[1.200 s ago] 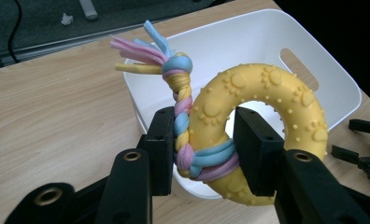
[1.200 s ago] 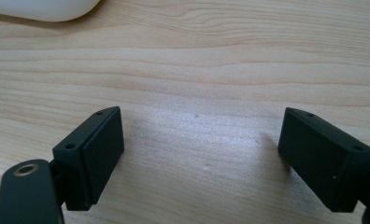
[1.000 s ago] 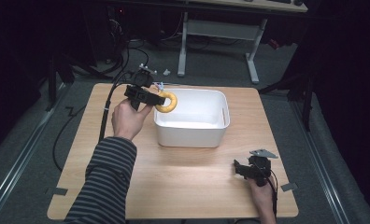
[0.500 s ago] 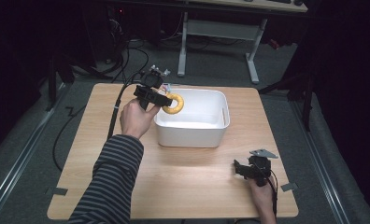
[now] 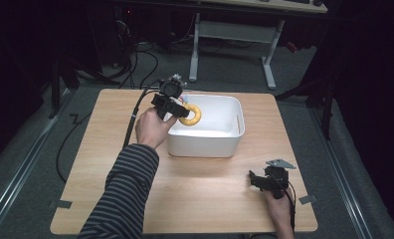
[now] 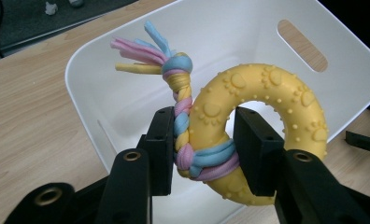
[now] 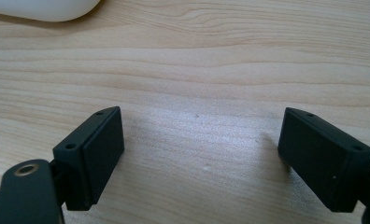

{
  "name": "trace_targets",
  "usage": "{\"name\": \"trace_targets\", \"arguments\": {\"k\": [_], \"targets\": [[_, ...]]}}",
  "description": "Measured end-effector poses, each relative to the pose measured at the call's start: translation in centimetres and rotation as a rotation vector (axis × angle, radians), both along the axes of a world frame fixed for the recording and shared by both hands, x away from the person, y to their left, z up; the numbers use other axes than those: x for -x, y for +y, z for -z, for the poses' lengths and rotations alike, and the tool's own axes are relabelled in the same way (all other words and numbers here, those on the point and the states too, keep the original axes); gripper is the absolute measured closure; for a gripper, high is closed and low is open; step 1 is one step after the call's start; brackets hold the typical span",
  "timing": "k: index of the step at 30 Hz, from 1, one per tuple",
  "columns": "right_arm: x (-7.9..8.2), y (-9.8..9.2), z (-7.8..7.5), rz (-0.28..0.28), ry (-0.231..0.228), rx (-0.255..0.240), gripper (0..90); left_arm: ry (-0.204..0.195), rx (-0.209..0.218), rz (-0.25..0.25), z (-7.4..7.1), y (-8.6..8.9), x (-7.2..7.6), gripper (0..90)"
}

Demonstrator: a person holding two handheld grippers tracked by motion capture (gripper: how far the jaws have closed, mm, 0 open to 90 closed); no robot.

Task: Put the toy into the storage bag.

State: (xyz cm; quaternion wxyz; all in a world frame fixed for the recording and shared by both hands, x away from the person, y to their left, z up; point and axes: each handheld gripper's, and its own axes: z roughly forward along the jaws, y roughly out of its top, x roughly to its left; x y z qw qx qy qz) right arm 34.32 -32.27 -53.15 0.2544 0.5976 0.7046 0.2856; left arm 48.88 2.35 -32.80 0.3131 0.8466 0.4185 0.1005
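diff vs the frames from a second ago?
The left gripper, shut on the yellow ring toy and its braided rope, has carried it from the white bin's left rim to over the inside. Grip unchanged. The right gripper stayed open over the table; bin unmoved.

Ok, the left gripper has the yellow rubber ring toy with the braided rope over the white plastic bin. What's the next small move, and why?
Probably lower it a little further into the white plastic bin, then open. The left gripper is shut on the yellow rubber ring toy with the braided rope, which hangs above the bin's near-left corner, close to the rim. The right gripper rests open on the wooden table.
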Motion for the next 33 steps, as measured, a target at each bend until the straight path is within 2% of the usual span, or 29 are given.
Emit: {"name": "trace_targets", "arguments": {"k": [5,12,30,33], "targets": [[0.0,0.0,0.0,-0.002,0.000,0.001,14.3,0.010,0.000,0.007,0.5,-0.5,-0.1,60.2],[0.0,0.0,0.0,-0.002,0.000,0.001,14.4,0.010,-0.037,0.018,1.1,-1.3,-0.2,60.2],[0.0,0.0,0.0,-0.003,0.000,0.000,14.3,0.042,-0.096,0.039,2.7,-2.5,-0.5,60.1],[0.0,0.0,0.0,-0.003,0.001,-0.001,14.3,0.046,-0.090,0.037,2.9,-2.6,-0.5,60.0]]}}
